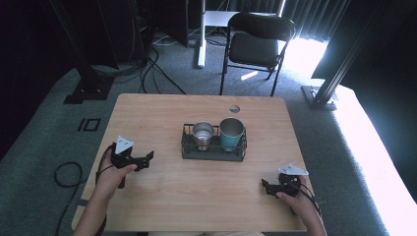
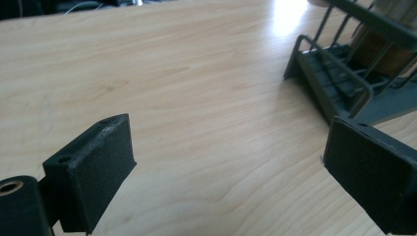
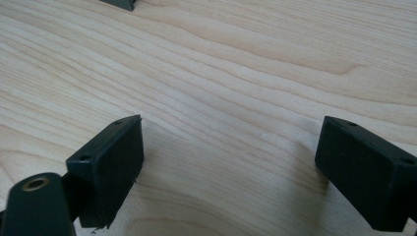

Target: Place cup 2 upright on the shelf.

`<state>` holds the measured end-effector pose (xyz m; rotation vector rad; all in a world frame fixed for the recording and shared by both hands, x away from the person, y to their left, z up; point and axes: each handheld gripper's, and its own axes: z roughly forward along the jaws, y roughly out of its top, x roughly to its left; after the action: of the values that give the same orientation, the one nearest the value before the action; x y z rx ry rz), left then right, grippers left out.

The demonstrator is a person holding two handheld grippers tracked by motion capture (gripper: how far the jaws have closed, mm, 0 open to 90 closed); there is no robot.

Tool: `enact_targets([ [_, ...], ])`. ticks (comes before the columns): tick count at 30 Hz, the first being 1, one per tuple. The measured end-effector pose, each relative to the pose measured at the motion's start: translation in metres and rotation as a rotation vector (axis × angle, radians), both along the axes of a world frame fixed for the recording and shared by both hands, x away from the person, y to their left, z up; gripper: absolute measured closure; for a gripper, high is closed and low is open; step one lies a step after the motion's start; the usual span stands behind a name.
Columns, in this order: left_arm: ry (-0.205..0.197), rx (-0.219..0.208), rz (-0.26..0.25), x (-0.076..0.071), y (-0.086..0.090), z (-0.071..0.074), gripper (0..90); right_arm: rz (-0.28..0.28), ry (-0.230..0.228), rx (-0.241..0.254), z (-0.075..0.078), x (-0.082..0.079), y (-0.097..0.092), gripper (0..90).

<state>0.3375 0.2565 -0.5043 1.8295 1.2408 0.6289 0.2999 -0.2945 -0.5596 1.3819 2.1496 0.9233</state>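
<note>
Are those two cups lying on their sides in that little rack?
No, the steel cup and teal cup both stand upright, mouths up, in the rack.

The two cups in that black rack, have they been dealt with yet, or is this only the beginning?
It looks like the beginning. Done: nothing that shows; the steel cup and the teal cup both stand upright in the black wire rack. In hand: nothing; the left gripper and right gripper are open and empty, resting on the table either side. Left: probably reaching in and handling the cups.
</note>
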Motion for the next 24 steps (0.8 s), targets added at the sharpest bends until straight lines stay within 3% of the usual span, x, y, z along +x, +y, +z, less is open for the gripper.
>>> enact_targets([
  [10,0.049,-0.006,0.062,-0.015,0.019,-0.020,5.7,0.000,0.000,0.000,0.000,0.000,0.000,10.6],
  [21,0.114,0.075,0.142,-0.032,0.032,-0.037,5.8,0.001,-0.002,-0.001,0.000,0.000,0.000,10.6],
  [24,0.117,0.070,0.157,-0.037,0.036,-0.041,5.7,0.001,-0.002,-0.001,0.000,0.000,0.000,10.6],
])
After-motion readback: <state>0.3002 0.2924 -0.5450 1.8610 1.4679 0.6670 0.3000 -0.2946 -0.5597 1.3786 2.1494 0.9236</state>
